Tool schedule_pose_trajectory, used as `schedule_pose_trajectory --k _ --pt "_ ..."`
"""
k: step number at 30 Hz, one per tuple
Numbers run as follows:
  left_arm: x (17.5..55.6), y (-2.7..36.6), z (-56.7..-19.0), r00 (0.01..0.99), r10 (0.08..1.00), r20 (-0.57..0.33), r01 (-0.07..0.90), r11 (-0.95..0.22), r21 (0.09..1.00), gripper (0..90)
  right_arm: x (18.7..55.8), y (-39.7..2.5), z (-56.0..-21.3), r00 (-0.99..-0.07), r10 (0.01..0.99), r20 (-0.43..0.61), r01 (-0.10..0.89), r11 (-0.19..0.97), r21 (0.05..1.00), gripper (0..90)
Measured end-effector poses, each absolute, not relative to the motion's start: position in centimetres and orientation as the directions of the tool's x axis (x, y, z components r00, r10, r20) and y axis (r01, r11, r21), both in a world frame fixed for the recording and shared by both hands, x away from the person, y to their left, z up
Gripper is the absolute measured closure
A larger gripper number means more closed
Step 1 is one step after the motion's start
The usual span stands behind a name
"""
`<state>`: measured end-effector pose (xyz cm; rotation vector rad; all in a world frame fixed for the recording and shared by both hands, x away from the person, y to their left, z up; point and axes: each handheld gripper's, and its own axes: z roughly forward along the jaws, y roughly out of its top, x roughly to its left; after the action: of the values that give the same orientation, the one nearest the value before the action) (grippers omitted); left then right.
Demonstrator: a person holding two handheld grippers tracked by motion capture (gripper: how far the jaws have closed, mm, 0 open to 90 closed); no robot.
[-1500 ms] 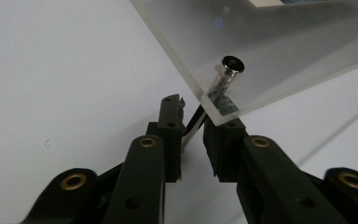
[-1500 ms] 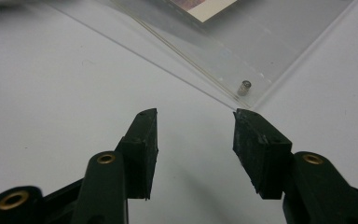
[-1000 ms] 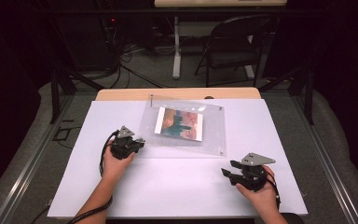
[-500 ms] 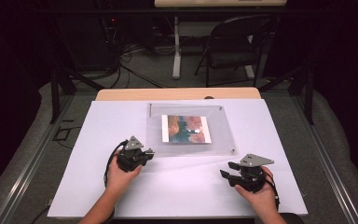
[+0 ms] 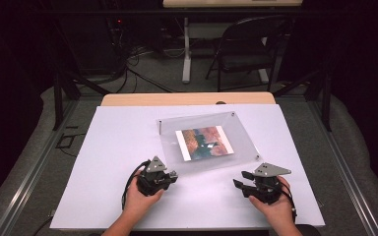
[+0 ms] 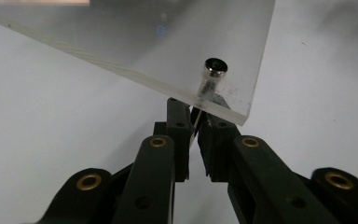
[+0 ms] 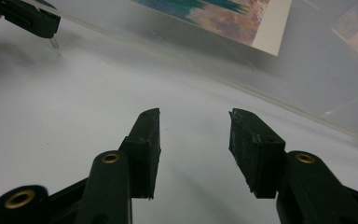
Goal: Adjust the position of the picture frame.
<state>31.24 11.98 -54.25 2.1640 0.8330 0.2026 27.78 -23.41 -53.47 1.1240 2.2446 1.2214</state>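
1. The clear acrylic picture frame (image 5: 207, 141), holding a colourful landscape print (image 5: 204, 143), lay at centre frame of the high view on the white table (image 5: 113, 147), turned askew, its long axis running from upper left to lower right.
2. The left gripper (image 5: 169, 178) sat at the frame's near-left corner. In the left gripper view its jaws were nearly together, apparently clamped on a small metal standoff screw (image 6: 210, 79) at the panel's corner.
3. The right gripper (image 5: 240, 181) rested lower right, jaws apart and holding nothing, just short of the frame's near-right corner.
4. Judgement: the frame lay ahead of both grippers; the left was nearer and engaged.
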Motion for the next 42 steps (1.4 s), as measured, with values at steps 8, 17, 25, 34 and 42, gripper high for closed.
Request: schedule_pose_trajectory --k 8,17,25,34,42 --pt "29.8 10.0 -54.7 0.809 0.573 -0.127 0.471 -0.506 0.723 82.6 27.5 -23.4 -53.3 -0.626 0.777 0.061 0.477 0.32 0.819 52.9" --pt "29.8 10.5 -54.8 0.808 0.56 -0.183 0.498 -0.482 0.721 78.5 27.7 -23.7 -53.6 -0.617 0.783 0.079 0.493 0.306 0.814 52.8" --pt "29.2 12.9 -53.9 0.784 0.585 -0.205 0.514 -0.429 0.743 60.2 27.6 -23.6 -53.6 -0.62 0.78 0.079 0.49 0.307 0.816 52.5" --pt "30.8 16.5 -52.9 0.723 0.653 -0.227 0.546 -0.338 0.766 53.8 27.6 -23.5 -53.5 -0.621 0.78 0.076 0.487 0.308 0.817 52.3" --pt "36.8 18.0 -52.7 0.647 0.746 -0.155 0.546 -0.313 0.777 54.4 27.5 -23.4 -53.5 -0.625 0.777 0.071 0.481 0.312 0.819 52.3"
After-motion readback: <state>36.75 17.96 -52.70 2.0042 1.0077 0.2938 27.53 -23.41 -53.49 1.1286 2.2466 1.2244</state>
